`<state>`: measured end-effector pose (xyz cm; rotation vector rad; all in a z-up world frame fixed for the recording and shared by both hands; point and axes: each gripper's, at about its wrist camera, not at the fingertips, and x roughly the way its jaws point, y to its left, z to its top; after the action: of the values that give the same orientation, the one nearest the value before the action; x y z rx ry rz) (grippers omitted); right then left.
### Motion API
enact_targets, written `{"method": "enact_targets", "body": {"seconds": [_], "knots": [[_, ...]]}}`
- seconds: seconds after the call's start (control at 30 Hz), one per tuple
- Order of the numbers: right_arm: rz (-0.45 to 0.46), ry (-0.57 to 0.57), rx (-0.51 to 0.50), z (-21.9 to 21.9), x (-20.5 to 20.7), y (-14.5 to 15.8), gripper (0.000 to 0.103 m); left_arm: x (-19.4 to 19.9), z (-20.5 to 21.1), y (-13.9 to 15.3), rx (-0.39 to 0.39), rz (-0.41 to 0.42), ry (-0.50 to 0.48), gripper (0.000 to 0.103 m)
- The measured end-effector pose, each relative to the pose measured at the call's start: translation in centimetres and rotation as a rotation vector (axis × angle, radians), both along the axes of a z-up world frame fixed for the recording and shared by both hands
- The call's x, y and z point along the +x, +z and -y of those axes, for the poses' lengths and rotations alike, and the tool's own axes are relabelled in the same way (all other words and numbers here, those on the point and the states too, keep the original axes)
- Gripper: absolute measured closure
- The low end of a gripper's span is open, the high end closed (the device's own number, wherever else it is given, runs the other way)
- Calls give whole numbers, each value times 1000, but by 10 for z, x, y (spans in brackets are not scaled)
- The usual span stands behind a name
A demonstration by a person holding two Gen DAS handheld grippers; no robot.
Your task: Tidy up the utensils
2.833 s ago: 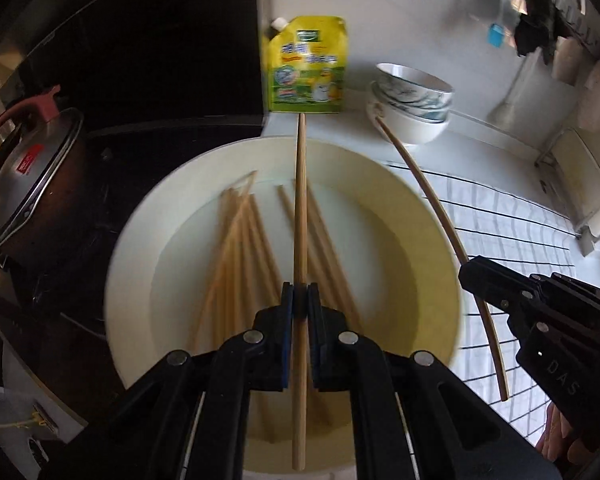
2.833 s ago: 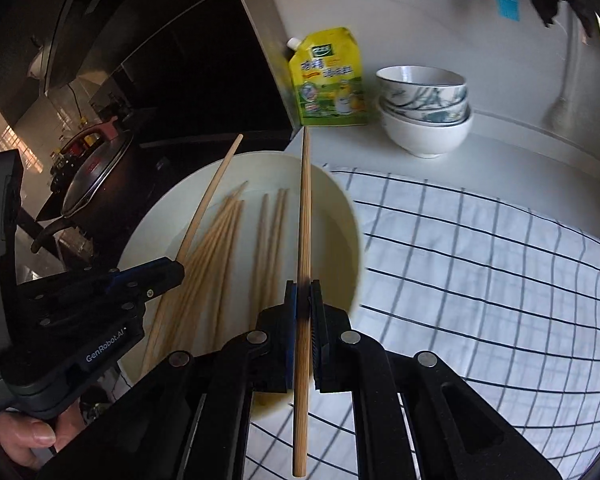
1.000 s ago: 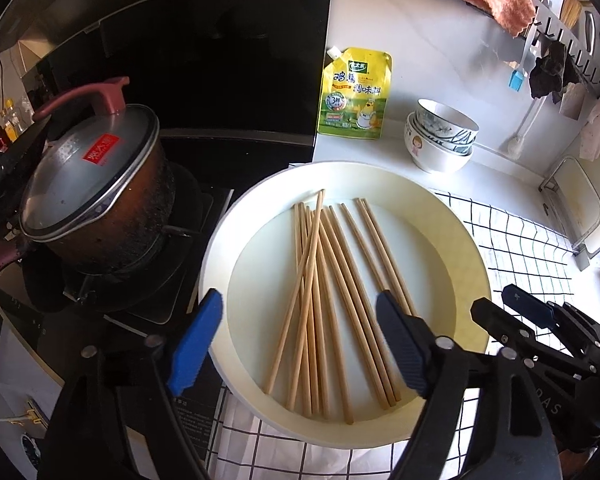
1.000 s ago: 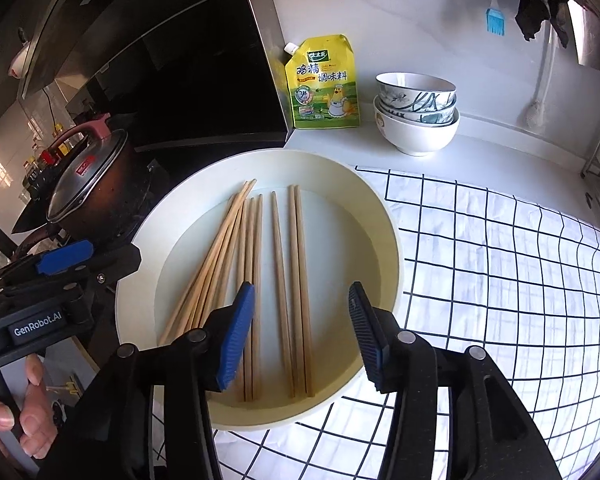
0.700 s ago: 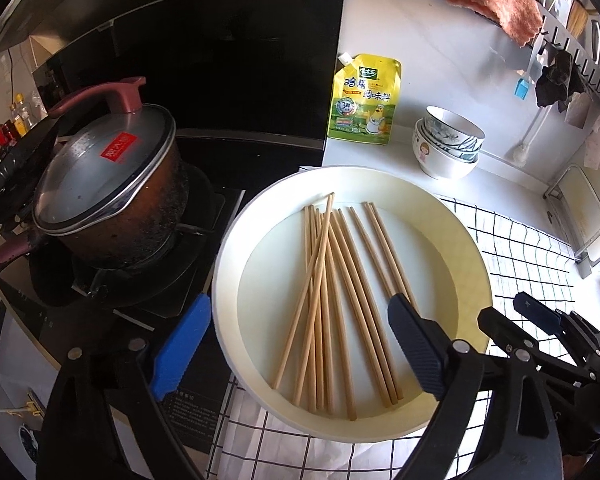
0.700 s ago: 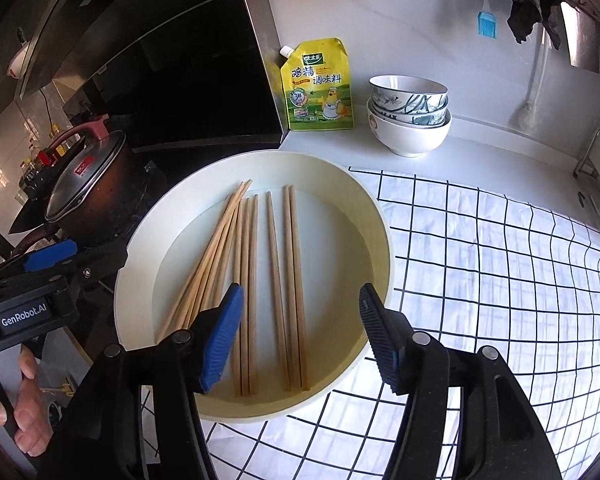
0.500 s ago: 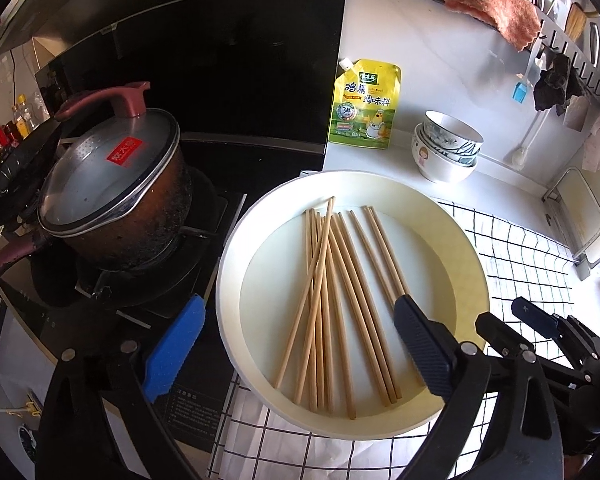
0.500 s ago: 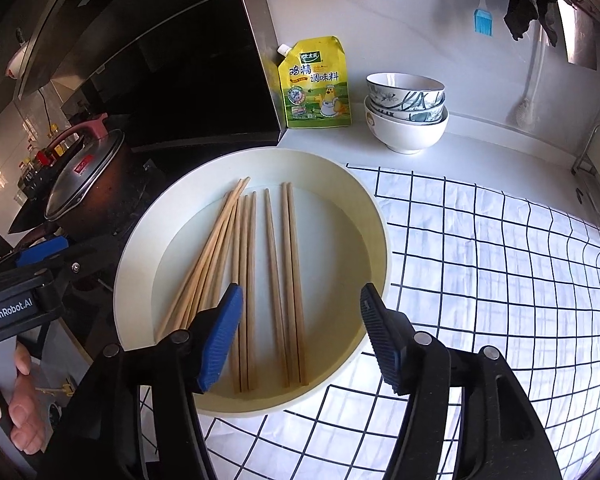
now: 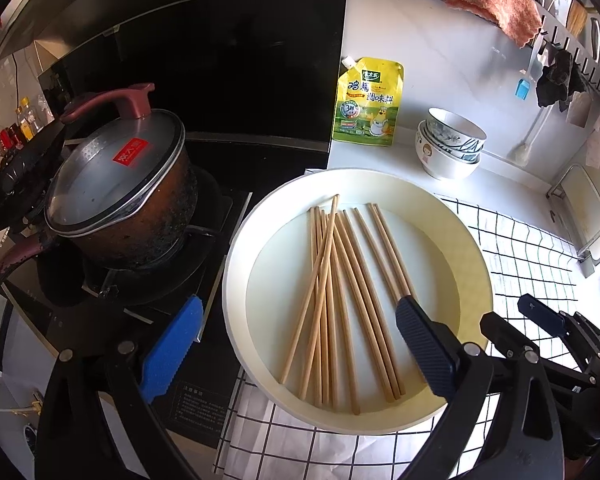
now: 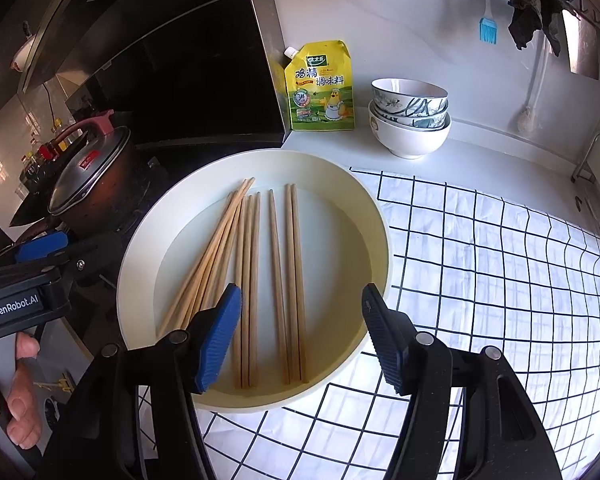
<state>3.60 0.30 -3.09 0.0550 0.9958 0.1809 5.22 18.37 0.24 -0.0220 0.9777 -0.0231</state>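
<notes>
Chopsticks [image 9: 336,292] fill the basin [image 9: 476,248]; pot [image 9: 116,196] and bowls [image 9: 452,148] nearby; each gripper apart, left opening.

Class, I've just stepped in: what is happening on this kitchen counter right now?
A person holds a two-finger tool in each hand above a round cream-coloured basin on a black-and-white checked cloth. Wooden chopsticks lie loose inside it. The left tool is opening and the right tool is open; neither grips anything.
</notes>
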Motion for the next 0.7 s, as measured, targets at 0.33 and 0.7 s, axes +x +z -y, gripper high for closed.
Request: {"method": "enact_targets", "body": {"seconds": [0.33,0.7], "knots": [[6,8,-3,-1,-2,2,43,-1,-3,1,12,3,12,7],[12,18,-12,-5,-3,3,43,-2,-4,2,22,6,19,7]]}}
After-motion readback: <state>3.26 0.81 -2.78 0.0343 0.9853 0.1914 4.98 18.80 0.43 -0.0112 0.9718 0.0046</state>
